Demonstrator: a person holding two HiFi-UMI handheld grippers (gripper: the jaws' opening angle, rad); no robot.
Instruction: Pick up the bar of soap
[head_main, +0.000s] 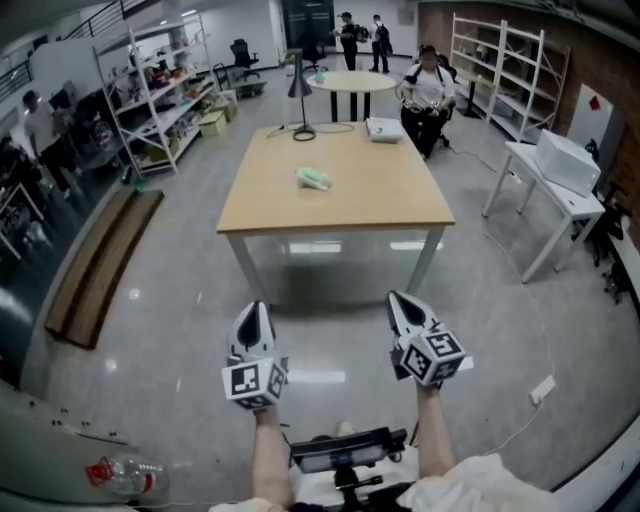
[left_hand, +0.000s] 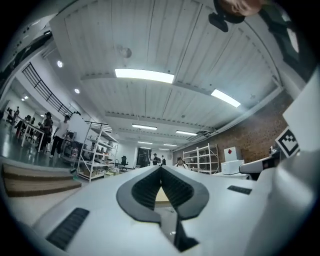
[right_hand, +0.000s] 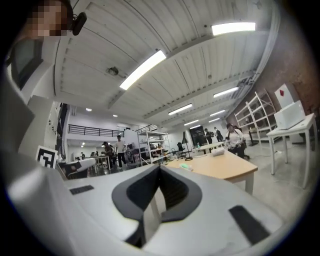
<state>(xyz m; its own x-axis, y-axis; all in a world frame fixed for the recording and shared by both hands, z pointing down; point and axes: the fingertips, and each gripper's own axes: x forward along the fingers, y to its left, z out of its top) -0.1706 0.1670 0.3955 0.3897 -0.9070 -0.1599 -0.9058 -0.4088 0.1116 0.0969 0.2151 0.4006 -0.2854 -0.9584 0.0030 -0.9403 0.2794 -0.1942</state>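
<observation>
The bar of soap (head_main: 314, 178), pale green in a clear wrapper, lies near the middle of the wooden table (head_main: 370, 205). Both grippers hang in the air well short of the table's near edge, over the floor. My left gripper (head_main: 256, 308) is shut with nothing in it, and its dark pads meet at the tip (left_hand: 161, 167). My right gripper (head_main: 398, 298) is shut and empty too, its jaws closed to a point (right_hand: 160, 167). In the right gripper view the soap (right_hand: 186, 166) shows far off on the table (right_hand: 225, 167).
A black desk lamp (head_main: 300, 90) and a white box (head_main: 384, 129) stand at the table's far edge. Beyond sit a round table (head_main: 350, 82) and a seated person (head_main: 428, 88). A white table (head_main: 560, 190) stands right, shelves (head_main: 160, 90) and a bench (head_main: 100, 260) left. A bottle (head_main: 125, 473) lies on the floor.
</observation>
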